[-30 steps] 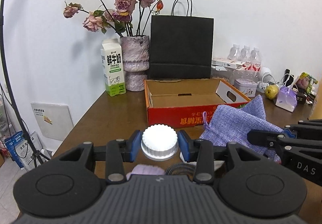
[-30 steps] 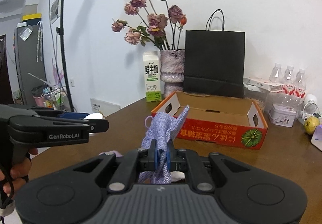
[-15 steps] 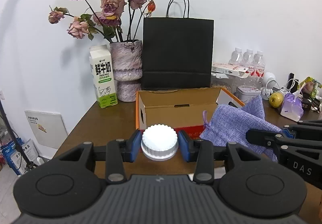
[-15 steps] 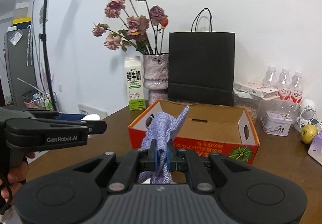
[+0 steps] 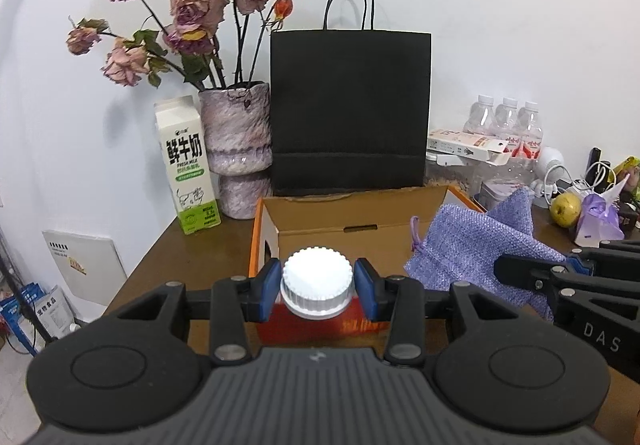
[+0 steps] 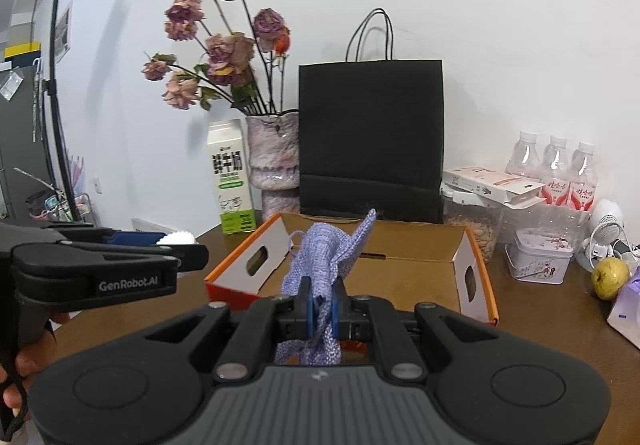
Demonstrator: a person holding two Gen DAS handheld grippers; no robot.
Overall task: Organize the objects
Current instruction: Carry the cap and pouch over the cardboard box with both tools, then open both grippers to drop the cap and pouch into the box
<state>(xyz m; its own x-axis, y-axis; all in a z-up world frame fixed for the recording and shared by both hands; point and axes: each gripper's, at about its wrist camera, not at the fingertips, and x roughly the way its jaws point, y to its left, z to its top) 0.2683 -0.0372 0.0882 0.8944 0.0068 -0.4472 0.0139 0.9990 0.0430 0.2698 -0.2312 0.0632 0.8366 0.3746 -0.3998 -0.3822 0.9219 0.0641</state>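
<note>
- white cap [image 5: 317, 283]: ridged matt plastic
- purple pouch [image 5: 472, 245]: coarse woven cloth
- box [image 6: 440, 269]: plain cardboard inside, glossy orange print outside
- worktop [image 6: 540, 309]: smooth dark wood
- black bag [image 5: 350, 113]: matt paper

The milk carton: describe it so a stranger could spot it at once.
Find the tall black paper bag against the white wall. Left of it stands a mottled purple vase of dried roses. The white carton with a green base beside that vase is the only boxy, printed thing there.
</note>
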